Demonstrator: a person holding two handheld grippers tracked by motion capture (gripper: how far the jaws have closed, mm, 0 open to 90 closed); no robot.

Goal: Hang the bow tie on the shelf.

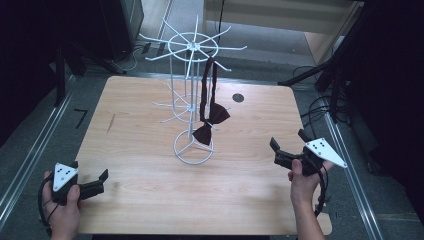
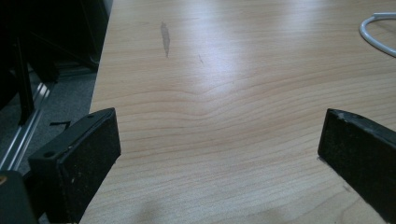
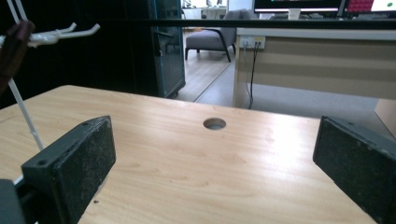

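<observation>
A white wire display rack stands on the middle of the wooden table. A dark maroon bow tie hangs by its strap from one of the rack's upper hooks, down beside the pole. My left gripper rests at the table's front left edge, jaws wide apart with bare wood between them. My right gripper hovers at the right side of the table, open and empty, facing the far edge. A rack hook and a bit of the tie strap show at the left of the right gripper view.
A round cable hole lies in the table behind the rack, also in the right gripper view. The rack's ring base shows as a white curve in the left gripper view. Dark stands and cables flank the table.
</observation>
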